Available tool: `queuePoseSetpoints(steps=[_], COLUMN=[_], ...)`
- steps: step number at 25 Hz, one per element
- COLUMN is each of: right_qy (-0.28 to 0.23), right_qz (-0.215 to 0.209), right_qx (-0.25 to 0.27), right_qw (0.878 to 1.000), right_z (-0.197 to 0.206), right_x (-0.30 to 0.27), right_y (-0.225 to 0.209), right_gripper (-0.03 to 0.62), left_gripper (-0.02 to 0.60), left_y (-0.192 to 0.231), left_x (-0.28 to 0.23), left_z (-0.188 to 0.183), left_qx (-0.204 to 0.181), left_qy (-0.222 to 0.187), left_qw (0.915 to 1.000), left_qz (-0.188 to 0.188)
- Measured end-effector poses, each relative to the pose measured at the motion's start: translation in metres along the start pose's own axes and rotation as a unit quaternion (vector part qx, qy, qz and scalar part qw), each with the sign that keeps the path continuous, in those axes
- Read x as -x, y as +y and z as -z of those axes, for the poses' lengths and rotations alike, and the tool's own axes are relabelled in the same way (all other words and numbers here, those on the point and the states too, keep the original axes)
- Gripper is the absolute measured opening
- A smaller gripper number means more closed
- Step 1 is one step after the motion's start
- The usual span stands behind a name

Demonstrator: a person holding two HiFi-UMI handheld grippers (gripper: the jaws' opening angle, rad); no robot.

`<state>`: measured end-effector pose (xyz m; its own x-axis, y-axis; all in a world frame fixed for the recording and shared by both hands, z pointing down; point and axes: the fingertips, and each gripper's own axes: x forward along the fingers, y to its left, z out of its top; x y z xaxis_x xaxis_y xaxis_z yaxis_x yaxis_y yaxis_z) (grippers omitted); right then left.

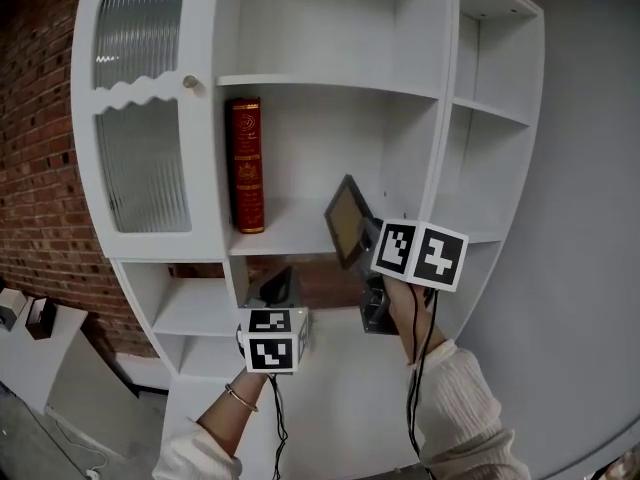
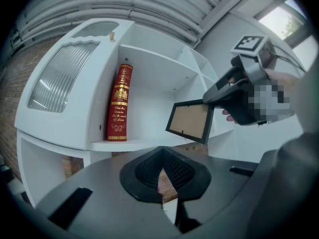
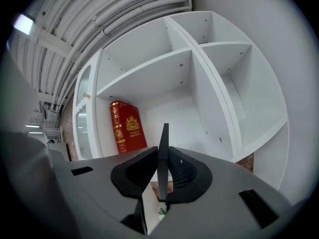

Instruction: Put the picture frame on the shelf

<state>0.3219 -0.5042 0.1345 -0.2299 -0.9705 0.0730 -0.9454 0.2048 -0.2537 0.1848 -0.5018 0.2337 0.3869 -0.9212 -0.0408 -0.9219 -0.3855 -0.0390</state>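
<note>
Gripping the picture frame edge-on, right tongs raised toward shelf.

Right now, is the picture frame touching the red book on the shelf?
Apart. The left gripper view shows a stretch of the shelf's bare white back wall between the picture frame on the right and the red book standing at the left.

Cream knit sleeves and a thin gold bracelet dress the person behind the dark grey left gripper and right gripper, each bearing a white black-marked cube and a black cable.
</note>
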Motion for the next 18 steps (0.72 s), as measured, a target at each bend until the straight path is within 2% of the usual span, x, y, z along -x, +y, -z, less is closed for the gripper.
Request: queuePoseSetpoints(steps=[6, 9, 13, 15, 18], right_qy=[-0.032, -0.040, -0.039, -0.038, -0.023], right_qz=[0.019, 0.031, 0.035, 0.049, 0.086], right_qx=[0.002, -0.019, -0.038, -0.024, 0.026], right_qw=[0.999, 0.999, 0.998, 0.998, 0.996], right_z=[-0.011, -0.007, 0.004, 0.005, 0.017], right_x=[-0.012, -0.018, -0.025, -0.028, -0.037], right_y=[-0.019, -0.033, -0.038, -0.037, -0.037], right_gripper=[0.078, 0.080, 0.087, 0.095, 0.104], left_gripper=[-0.002, -0.002, -0.002, -0.002, -0.002], left_y=[-0.009, -0.008, -0.007, -0.008, -0.005], left_x=[-0.012, -0.017, -0.021, -0.023, -0.022], left_z=[0.015, 0.021, 0.029, 0.031, 0.035], left_qx=[0.003, -0.004, 0.006, 0.007, 0.012], left_qy=[0.016, 0.020, 0.027, 0.029, 0.031], left_qw=[0.9999, 0.9998, 0.9996, 0.9995, 0.9993], left_qz=[-0.003, 0.001, 0.007, 0.013, 0.016])
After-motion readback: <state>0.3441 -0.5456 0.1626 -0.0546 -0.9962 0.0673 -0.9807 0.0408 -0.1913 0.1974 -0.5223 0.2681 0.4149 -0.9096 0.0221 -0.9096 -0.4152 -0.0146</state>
